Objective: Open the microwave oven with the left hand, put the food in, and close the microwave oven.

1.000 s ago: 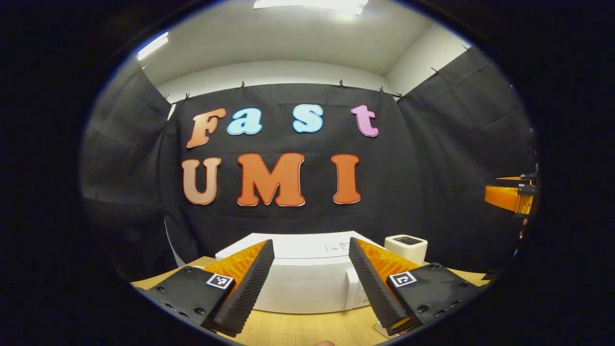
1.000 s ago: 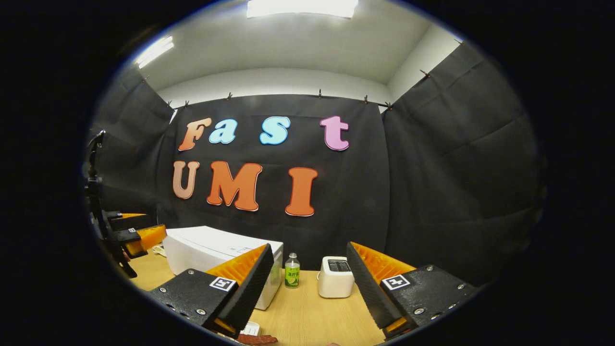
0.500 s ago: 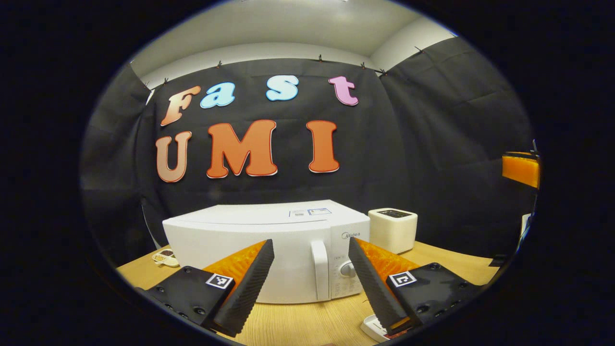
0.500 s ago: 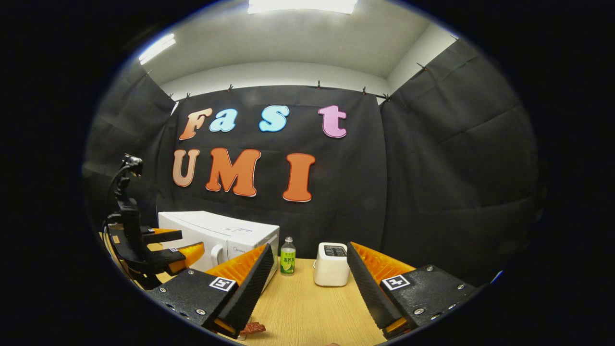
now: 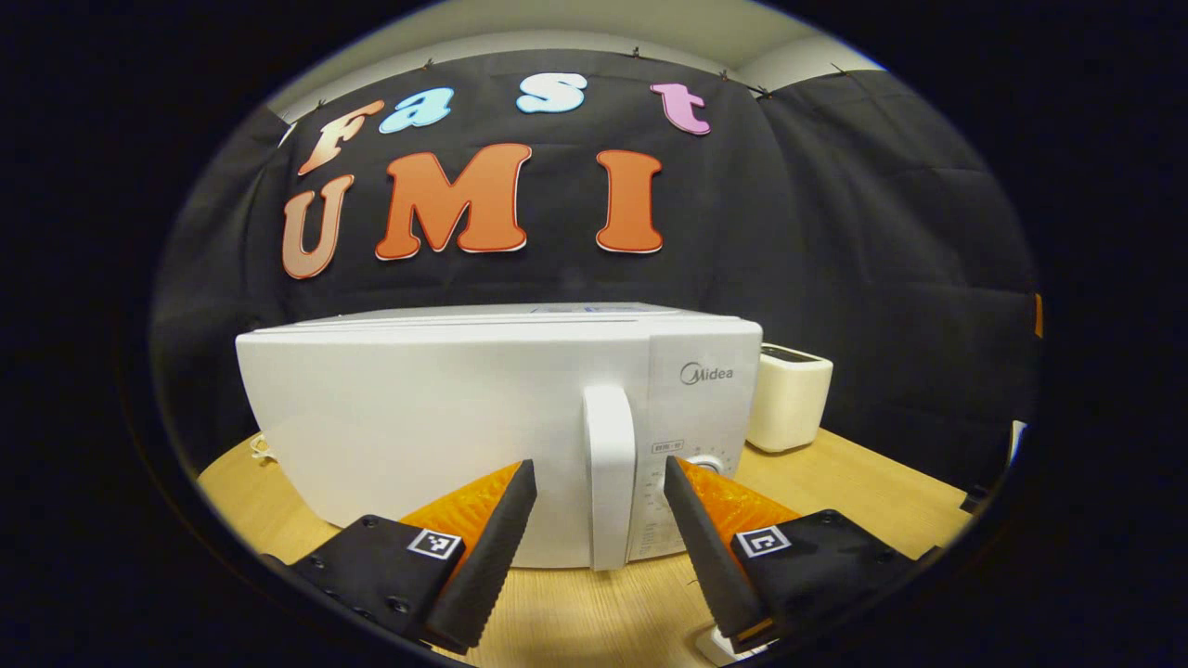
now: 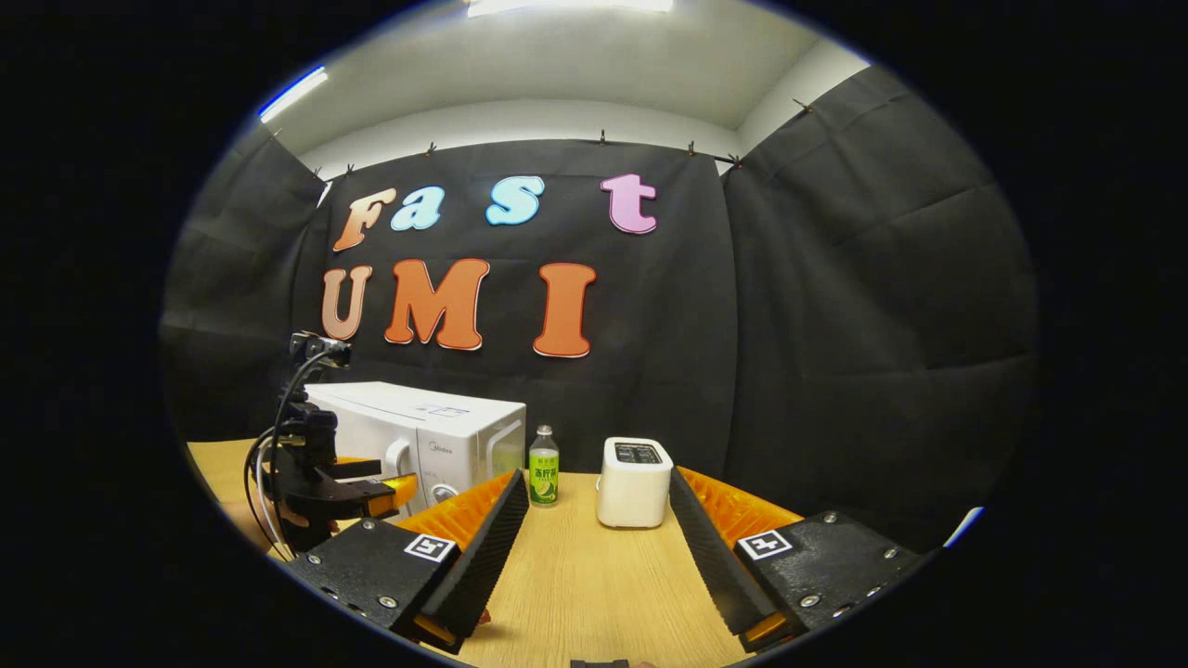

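The white microwave (image 5: 445, 417) stands on the wooden table with its door closed. Its upright white handle (image 5: 608, 473) rises right in front of my left gripper (image 5: 594, 547), which is open, one finger on each side of the handle and still short of it. In the right gripper view the microwave (image 6: 436, 431) sits at the left, with the left gripper (image 6: 385, 475) held in front of its door. My right gripper (image 6: 594, 566) is open over bare table, holding nothing. A white dish edge (image 5: 715, 645) peeks out at the bottom by the left gripper's right finger; its food is hidden.
A white toaster (image 6: 634, 468) and a small green-labelled bottle (image 6: 543, 468) stand on the table (image 6: 580, 524) to the right of the microwave. The toaster (image 5: 789, 394) also shows behind the microwave's right side. Black cloth walls close in the back and sides.
My left gripper has dropped and moved in close to the microwave, so the handle now lines up between its fingers. The right gripper tilted down slightly and stayed open.
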`<state>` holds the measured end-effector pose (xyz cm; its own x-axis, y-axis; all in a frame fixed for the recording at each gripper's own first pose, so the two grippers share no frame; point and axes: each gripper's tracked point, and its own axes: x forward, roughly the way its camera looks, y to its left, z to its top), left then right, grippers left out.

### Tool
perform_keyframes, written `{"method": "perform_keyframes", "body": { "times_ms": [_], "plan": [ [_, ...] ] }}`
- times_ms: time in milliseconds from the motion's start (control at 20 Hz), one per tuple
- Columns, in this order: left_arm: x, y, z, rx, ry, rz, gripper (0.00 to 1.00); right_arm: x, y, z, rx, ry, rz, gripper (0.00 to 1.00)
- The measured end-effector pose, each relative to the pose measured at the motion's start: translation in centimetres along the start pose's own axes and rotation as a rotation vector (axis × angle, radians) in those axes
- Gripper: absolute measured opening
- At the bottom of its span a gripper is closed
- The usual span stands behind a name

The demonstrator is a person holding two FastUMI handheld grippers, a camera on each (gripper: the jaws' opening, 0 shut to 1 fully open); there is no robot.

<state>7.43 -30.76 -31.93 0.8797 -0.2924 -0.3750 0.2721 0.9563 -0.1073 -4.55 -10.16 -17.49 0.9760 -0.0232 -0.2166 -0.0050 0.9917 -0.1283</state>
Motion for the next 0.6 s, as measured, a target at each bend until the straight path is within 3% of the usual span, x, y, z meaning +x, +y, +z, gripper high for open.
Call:
{"method": "perform_keyframes", "body": {
  "times_ms": [50,150,300,350,400,500,600],
  "plan": [
    [0.3,0.1,-0.6,-0.004,0.022,0.016,0.8,0.1,0.0,-0.4,0.003,0.005,0.002,0.95],
    [0.2,0.3,-0.1,0.021,0.0,0.054,0.75,0.1,0.5,-1.0,0.009,0.015,0.012,0.95],
    [0.6,0.1,-0.5,0.031,0.01,0.094,0.72,0.3,0.6,-1.6,0.013,0.026,0.011,0.95],
    [0.7,-0.6,-0.5,0.024,0.011,0.081,0.6,0.3,0.8,-1.7,0.015,0.031,0.014,0.95],
    [0.5,-1.0,-0.4,0.022,0.009,0.083,0.57,0.2,1.0,-1.9,0.014,0.035,0.021,0.95],
    [0.8,-0.9,-0.6,0.037,0.013,0.088,0.33,0.2,0.7,-2.2,0.001,0.042,0.016,0.95],
    [0.7,-0.8,-0.4,0.019,0.014,0.078,0.28,0.2,0.6,-2.2,-0.006,0.044,0.008,0.95]
  ]
}}
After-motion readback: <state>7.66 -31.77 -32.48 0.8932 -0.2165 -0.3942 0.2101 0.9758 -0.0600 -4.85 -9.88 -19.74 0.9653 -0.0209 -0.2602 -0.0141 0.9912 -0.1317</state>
